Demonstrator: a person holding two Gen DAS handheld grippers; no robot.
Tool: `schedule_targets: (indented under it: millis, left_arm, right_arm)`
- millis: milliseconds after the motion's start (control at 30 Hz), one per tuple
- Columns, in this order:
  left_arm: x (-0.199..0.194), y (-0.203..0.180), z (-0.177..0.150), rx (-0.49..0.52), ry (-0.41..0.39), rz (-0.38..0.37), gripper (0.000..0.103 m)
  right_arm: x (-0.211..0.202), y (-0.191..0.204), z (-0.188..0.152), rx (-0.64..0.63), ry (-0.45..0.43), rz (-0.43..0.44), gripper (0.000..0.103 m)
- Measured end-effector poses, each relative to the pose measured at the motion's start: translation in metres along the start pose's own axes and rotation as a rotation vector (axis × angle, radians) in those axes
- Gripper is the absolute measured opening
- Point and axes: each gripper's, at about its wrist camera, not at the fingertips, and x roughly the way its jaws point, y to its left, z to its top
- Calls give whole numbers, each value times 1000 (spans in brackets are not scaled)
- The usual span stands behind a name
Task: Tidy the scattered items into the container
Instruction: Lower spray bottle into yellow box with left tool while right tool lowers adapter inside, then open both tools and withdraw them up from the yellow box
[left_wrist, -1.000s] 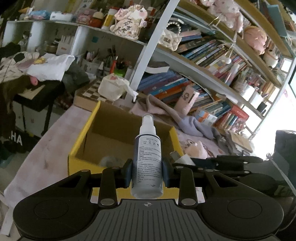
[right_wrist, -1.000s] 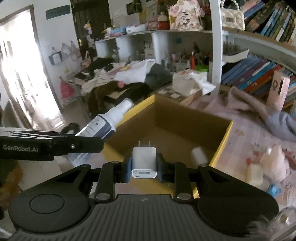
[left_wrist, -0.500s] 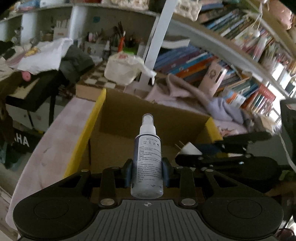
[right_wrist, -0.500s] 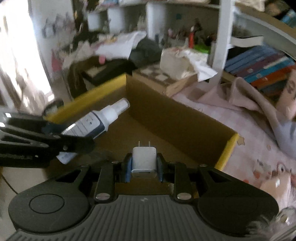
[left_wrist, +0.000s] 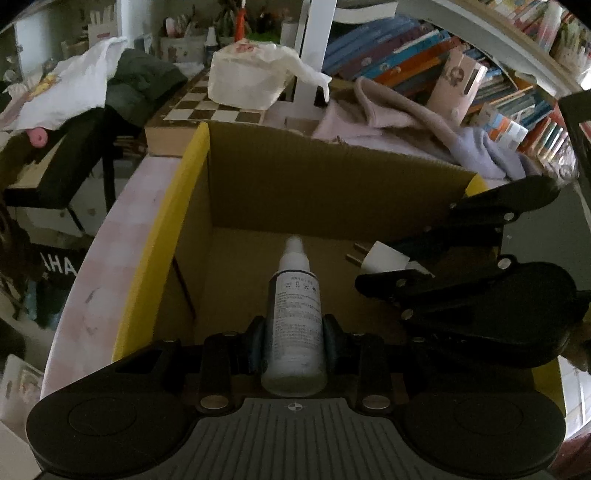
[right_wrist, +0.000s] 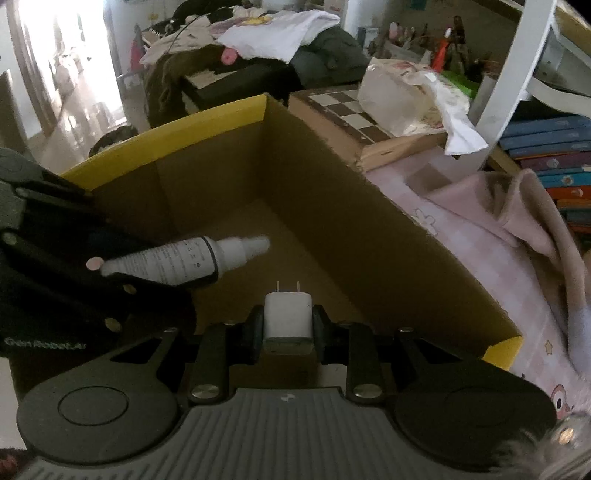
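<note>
Nearest the left wrist camera, the left gripper (left_wrist: 293, 338) pinches a small spray bottle (left_wrist: 294, 317) at its lower body; the bottle points away from the camera, its white nozzle aimed into the open cardboard box (left_wrist: 332, 177). To its right in the same view, the right gripper (left_wrist: 384, 267) reaches in from the side, clamped on a white plug adapter (left_wrist: 380, 256) whose two metal prongs point left over the box floor. From the right wrist camera, the adapter sits squarely between the pads, prongs pointing away; the bottle lies nearly level at the left, held by the dark frame of the left tool. Both items hang above the brown inside of the box, which has yellow edges on its side flaps; whether either touches the floor cannot be told. The box rests on a pale pink checked cloth (right_wrist: 461, 229). Just behind the box sits a wooden chessboard case (left_wrist: 207, 110) with a white plastic bag (left_wrist: 255, 74) on top; to the right lies a rumpled pink and lilac garment (left_wrist: 424, 129). Farthest back, shelves hold rows of books (left_wrist: 399, 62), and clothes are heaped at the left.
</note>
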Motion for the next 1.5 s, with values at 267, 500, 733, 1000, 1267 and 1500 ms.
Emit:
schedule_targets:
  millis: [267,500,733,1000,1267,1500]
  left_arm:
    - [-7,5,-2,-45,-36,-37,45]
    - [-37,0,-7,-19,-126,-57,64]
    - [-78,-7,-19,-13,-236,-31,85]
    - [-114,-9,-40,-31,-317,-11,93]
    - [-137,-16,-66,-17,-335,-1,95]
    - [-154,-26,-90,-17,-340,3,96]
  right_arm:
    - [-2,1,2,-4,0,-27,38]
    - [-21,7,-3,18,-54,-41,45]
    - [-51,20,-10,36,-125,-56,50]
    - [-96,41,-28,70,-240,-117,57]
    - [-134,54,-56,163,-327,-168,60]
    - [-163,68,-85,208,-360,-189,62]
